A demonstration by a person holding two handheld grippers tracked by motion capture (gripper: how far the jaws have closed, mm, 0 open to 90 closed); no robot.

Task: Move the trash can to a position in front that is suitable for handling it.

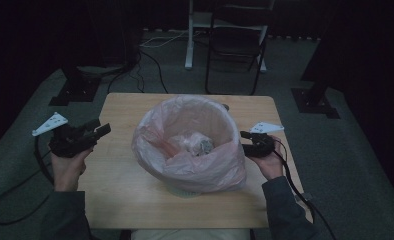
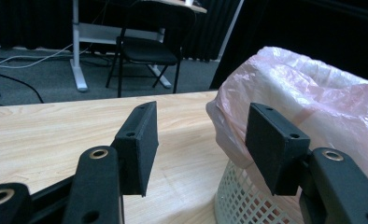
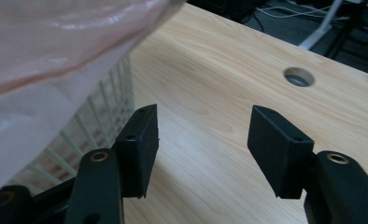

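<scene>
A white mesh waste basket [image 1: 185,190] lined with a pink plastic bag [image 1: 150,145] stands mid-table, with crumpled rubbish [image 1: 201,146] inside. To its left a hand holds my left gripper [image 1: 103,130], open and empty, a short way off the bag. In the left gripper view the bag [image 2: 313,88] and basket [image 2: 240,200] lie ahead to the right of the open left gripper [image 2: 201,140]. My right gripper [image 1: 246,142] is at the bag's right side, open. In the right gripper view the right gripper [image 3: 201,140] has bare table between its jaws, with the bag [image 3: 56,42] and basket mesh [image 3: 98,126] at left.
The wooden table [image 1: 120,200] has a round cable hole [image 3: 298,76] near its far edge. Behind the table stand a black chair [image 1: 235,45] and a white desk leg [image 1: 189,35]. Black stand bases [image 1: 75,90] sit on the grey floor at both sides.
</scene>
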